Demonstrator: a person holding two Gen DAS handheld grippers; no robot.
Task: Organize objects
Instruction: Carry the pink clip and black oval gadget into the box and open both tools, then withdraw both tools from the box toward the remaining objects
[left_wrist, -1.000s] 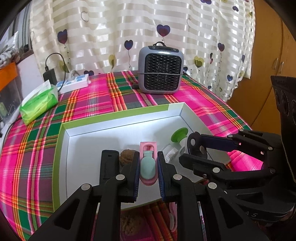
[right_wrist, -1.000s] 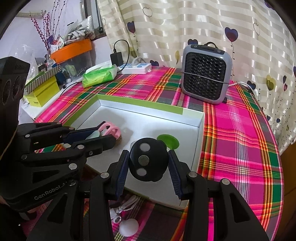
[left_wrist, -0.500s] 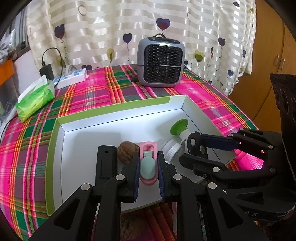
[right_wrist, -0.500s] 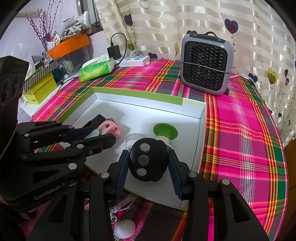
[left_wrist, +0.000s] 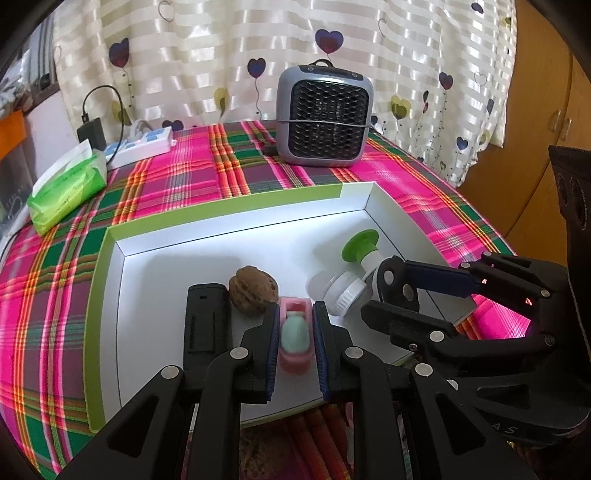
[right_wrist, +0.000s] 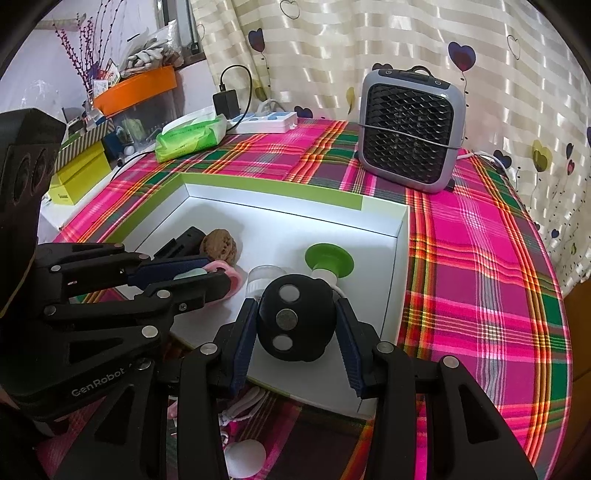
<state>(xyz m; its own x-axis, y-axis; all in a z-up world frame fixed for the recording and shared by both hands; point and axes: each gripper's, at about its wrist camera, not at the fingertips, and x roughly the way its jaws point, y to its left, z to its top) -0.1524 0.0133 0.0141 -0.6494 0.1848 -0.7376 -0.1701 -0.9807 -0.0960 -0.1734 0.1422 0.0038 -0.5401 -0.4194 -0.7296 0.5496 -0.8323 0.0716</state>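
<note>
My left gripper (left_wrist: 294, 314) is shut on a pink clip with a teal centre (left_wrist: 294, 338), held over the white box with green rim (left_wrist: 229, 218). My right gripper (right_wrist: 295, 314) is shut on a round black object with three metal dots (right_wrist: 291, 321), over the box's near right part. Inside the box lie a walnut (left_wrist: 253, 290), a black rectangular piece (left_wrist: 207, 321) and a white bottle with a green cap (left_wrist: 351, 269). The left gripper also shows in the right wrist view (right_wrist: 207, 273), and the right gripper in the left wrist view (left_wrist: 388, 291).
A grey fan heater (left_wrist: 325, 118) stands behind the box on the plaid tablecloth. A green tissue pack (left_wrist: 66, 188) and a power strip (left_wrist: 142, 146) lie at the back left. A white ball (right_wrist: 245, 458) and a white cord (right_wrist: 243, 406) lie in front of the box. Another walnut (left_wrist: 258, 458) sits below my left gripper.
Both grippers have moved forward and lower over the box with their objects still held. The walnut and the bottle have come out from behind the fingers.
</note>
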